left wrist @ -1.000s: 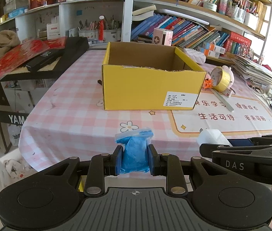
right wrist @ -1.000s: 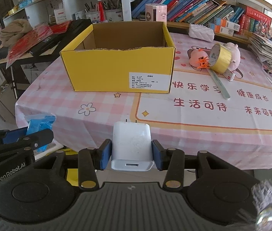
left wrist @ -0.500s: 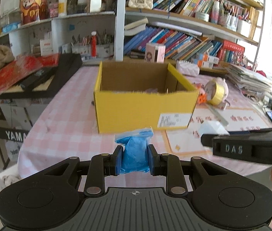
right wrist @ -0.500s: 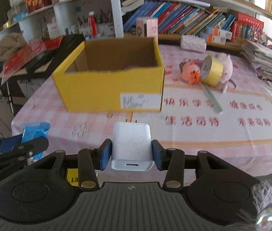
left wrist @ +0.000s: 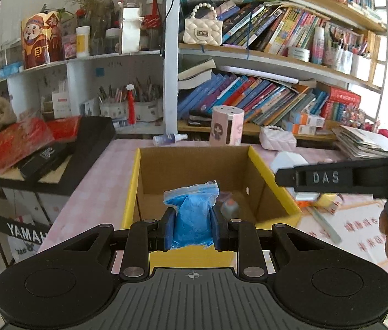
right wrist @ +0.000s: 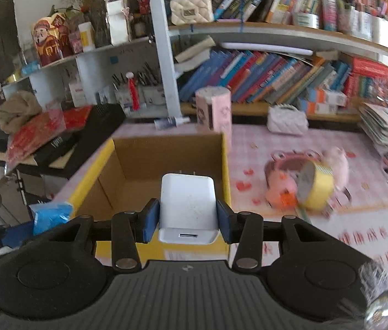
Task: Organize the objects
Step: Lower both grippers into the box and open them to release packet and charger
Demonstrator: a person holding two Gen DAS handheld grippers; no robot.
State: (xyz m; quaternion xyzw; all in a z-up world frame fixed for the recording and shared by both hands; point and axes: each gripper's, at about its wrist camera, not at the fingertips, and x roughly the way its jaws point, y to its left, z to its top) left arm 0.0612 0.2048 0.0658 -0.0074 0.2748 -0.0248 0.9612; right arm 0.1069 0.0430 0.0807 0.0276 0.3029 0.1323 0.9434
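Note:
My left gripper (left wrist: 191,228) is shut on a blue plastic packet (left wrist: 192,220) and holds it over the near edge of the open yellow cardboard box (left wrist: 273,181). My right gripper (right wrist: 187,221) is shut on a white USB charger (right wrist: 187,206) and holds it above the same box (right wrist: 92,181), near its front wall. The blue packet also shows at the left of the right wrist view (right wrist: 51,216). A small object (left wrist: 229,207) lies on the box floor.
The box stands on a pink checked tablecloth (right wrist: 248,143). A pink toy with a yellow tape roll (right wrist: 314,189) lies right of the box. A pink carton (right wrist: 215,110) stands behind it. Bookshelves (left wrist: 276,99) line the back. A black keyboard (left wrist: 84,143) is at the left.
Both grippers have risen and moved forward, from in front of the table edge to over the yellow box. Each still holds its object.

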